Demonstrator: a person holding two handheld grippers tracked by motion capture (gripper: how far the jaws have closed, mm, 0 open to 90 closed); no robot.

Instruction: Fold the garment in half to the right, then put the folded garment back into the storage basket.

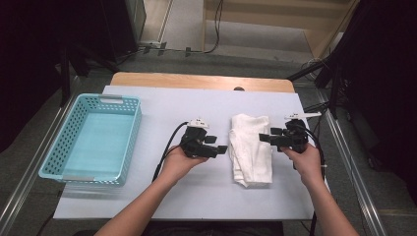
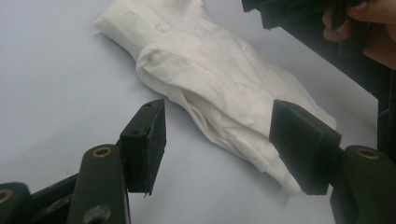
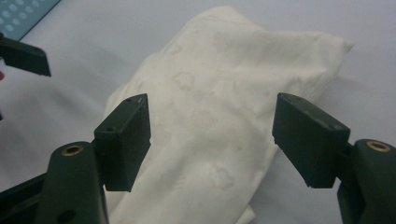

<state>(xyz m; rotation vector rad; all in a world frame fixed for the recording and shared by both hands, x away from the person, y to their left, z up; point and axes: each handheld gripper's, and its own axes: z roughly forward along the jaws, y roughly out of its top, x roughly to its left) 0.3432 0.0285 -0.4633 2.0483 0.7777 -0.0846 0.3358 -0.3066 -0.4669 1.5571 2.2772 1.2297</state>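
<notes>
White cloth covered the table (image 1: 162, 105), and grey floor lay all around it. On the table a folded white shirt (image 1: 251, 149) lay flat, a bit to the right of the middle, with its long side running from 12 o'clock to 6 o'clock. A blue basket (image 1: 129, 129) sat well apart from it, out at 9 o'clock from the shirt.

The left gripper (image 1: 220, 149) was just beside the shirt at 9 o'clock, pointing at it. Its jaws stood wide with nothing held, and in the left gripper view (image 2: 218, 150) the shirt's near edge lay on the table between and past the tips, not pinched.

The right gripper (image 1: 264, 137) was at 3 o'clock from the shirt, pointing back at the left one, with its tips over the shirt's right edge. Its jaws were wide too and held nothing. In the right gripper view (image 3: 212, 140) the shirt lay below the gap, free of both pads (image 3: 125, 140)
</notes>
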